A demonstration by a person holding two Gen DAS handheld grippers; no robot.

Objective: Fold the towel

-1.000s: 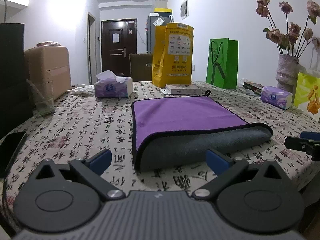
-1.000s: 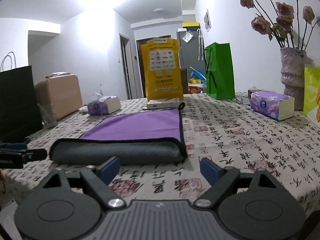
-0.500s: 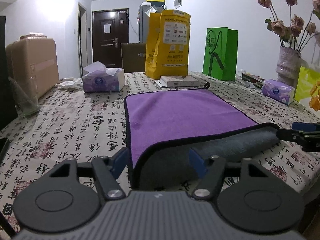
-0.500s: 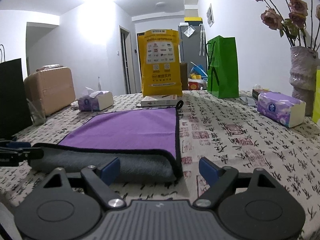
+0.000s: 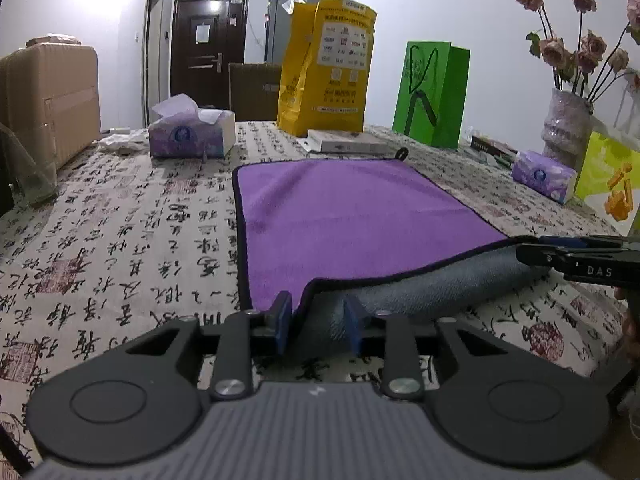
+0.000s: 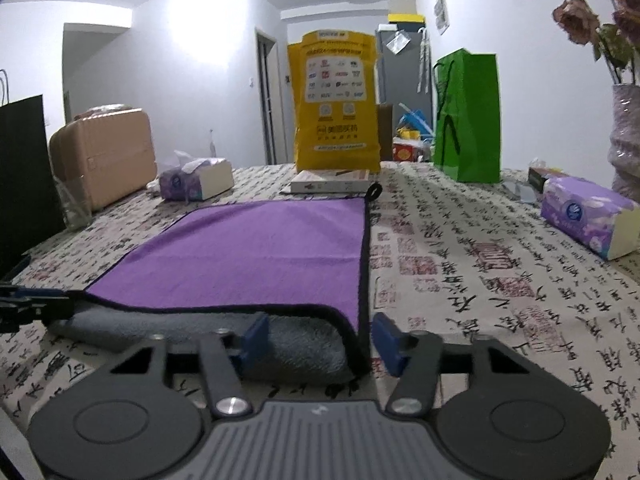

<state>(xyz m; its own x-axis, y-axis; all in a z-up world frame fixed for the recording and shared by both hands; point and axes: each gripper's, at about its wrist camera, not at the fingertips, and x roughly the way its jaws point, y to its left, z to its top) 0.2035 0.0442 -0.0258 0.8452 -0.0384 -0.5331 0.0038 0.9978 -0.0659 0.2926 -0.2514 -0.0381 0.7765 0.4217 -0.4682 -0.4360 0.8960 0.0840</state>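
A home, by the look of it a flat's dining room opening onto the entry hall. The table (image 5: 120,232) wears a cloth printed with calligraphy and carries tissue boxes (image 5: 188,136), a vase (image 5: 566,128) of dried roses, and shopping bags, yellow (image 5: 328,68) and green (image 5: 432,92). A suitcase (image 6: 106,156) stands to one side; behind are a dark front door (image 5: 208,52) and a fridge (image 6: 404,64).

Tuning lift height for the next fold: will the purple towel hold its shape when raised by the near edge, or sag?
Likely sags: the towel is soft cloth whose near edge already curls. Plush grey underside suggests decent grip for the left gripper. It probably drags on the tablecloth.
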